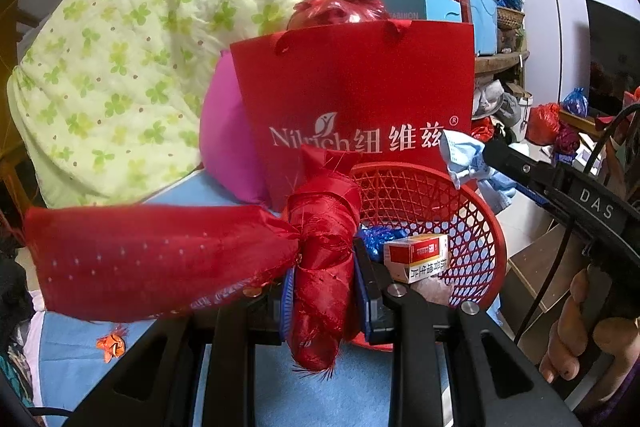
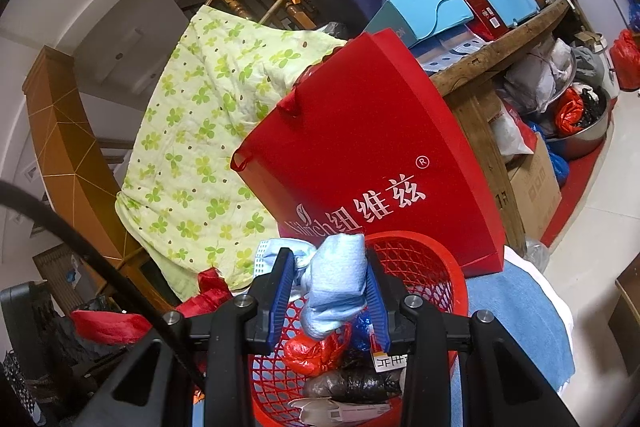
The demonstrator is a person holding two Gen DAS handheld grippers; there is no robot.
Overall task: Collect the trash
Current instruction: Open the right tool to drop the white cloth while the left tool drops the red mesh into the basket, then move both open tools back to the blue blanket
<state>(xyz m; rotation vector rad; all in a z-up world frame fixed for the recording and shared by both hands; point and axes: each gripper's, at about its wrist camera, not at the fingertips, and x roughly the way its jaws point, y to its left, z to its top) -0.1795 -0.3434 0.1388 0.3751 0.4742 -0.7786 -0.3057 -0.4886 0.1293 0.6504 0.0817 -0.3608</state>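
Observation:
A red mesh basket (image 1: 476,223) (image 2: 424,259) stands on a blue mat and holds a small red and white box (image 1: 416,257), blue foil, a red plastic wad (image 2: 316,351) and a dark wrapper. My left gripper (image 1: 324,291) is shut on a rolled red satin cloth (image 1: 324,251) at the basket's left rim; the cloth's tail (image 1: 152,259) hangs out to the left. My right gripper (image 2: 330,287) is shut on a crumpled light blue face mask (image 2: 338,279) (image 1: 468,163) directly over the basket.
A red paper bag (image 1: 356,107) (image 2: 380,163) with white lettering stands right behind the basket. A green flowered quilt (image 1: 120,67) and a pink cushion (image 1: 224,131) lie to the left. Boxes and bags crowd the shelf (image 2: 500,39) behind. A small orange wrapper (image 1: 112,343) lies on the mat.

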